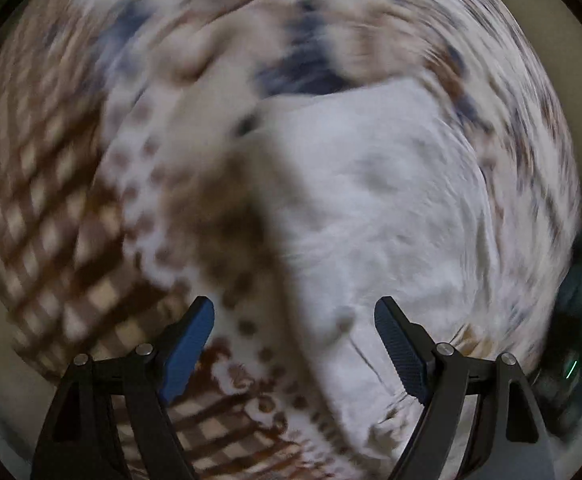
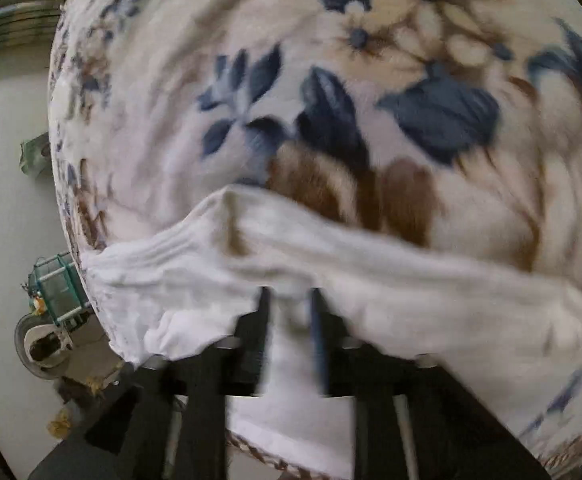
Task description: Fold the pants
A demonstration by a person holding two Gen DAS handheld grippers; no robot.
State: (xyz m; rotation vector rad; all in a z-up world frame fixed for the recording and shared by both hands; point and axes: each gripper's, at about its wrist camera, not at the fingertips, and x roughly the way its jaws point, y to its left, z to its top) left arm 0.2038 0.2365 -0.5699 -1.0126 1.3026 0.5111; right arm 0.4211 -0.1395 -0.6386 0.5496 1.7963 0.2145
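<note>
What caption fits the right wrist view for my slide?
Right tool pinching a fold of the white pants, lying on a floral blanket.

White pants (image 2: 371,280): soft, rumpled fabric, ribbed band visible at one end in the right wrist view. They lie on a floral blanket (image 2: 251,80) with blue and brown print, draped as a loose fold running across it. One bunched edge sits near the blanket's border, hanging slightly past it. In the left wrist view the pants (image 1: 371,208) show as a broad white panel atop the blanket (image 1: 51,208); detail blurred.
</note>
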